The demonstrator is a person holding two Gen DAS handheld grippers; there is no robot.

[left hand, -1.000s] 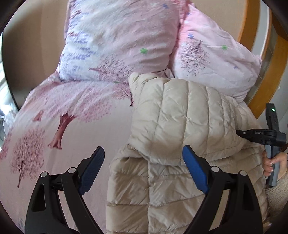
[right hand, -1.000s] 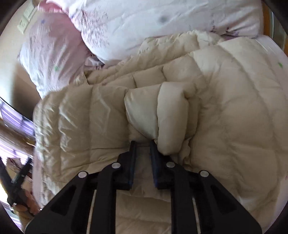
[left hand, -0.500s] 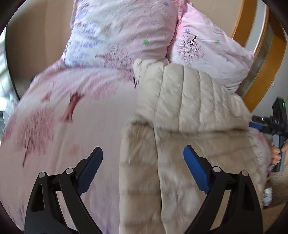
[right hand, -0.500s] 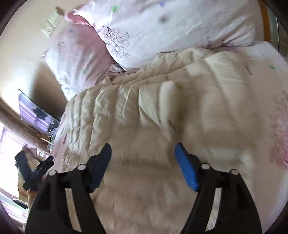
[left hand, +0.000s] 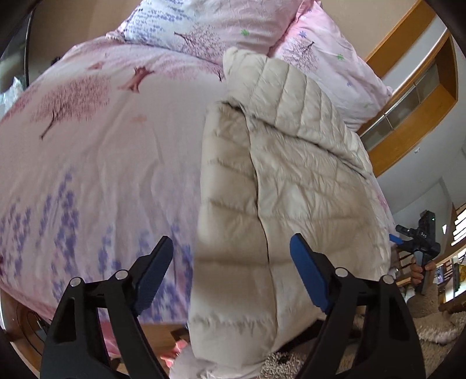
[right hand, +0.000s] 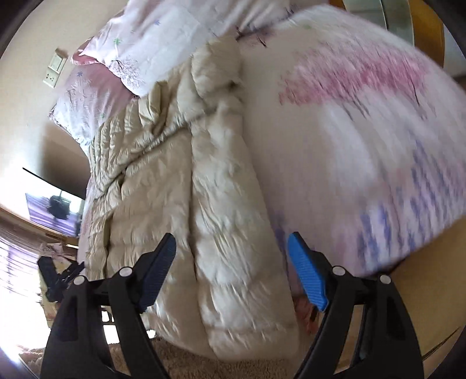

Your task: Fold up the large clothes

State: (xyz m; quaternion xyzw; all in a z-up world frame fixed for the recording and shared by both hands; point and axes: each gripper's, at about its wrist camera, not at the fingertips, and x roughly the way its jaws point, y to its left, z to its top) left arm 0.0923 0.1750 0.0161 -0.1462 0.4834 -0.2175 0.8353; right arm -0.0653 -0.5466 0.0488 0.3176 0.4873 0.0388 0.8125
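Left gripper (left hand: 231, 274): jaws apart, just narrowed, clamping nothing. Cream quilted puffer jacket (left hand: 291, 180) lies folded lengthwise on the bed's pink tree-print cover (left hand: 110, 151), hem overhanging the near edge. Right gripper (right hand: 231, 269): jaws apart, holding nothing, above the jacket hem.

Ahead of the gripper spreads a bed (left hand: 122, 163) under a pink cover printed with trees and purple flowers. Two matching pillows (left hand: 221, 26) lean at its far end against a plain beige wall (left hand: 75, 23). Far right stands a wooden frame (left hand: 407, 116) with glass panels. A light switch plate (right hand: 54, 68) sits on the wall far left, above a bright television screen (right hand: 52, 214). Beige carpet (right hand: 204, 367) lies below the bed's near edge.
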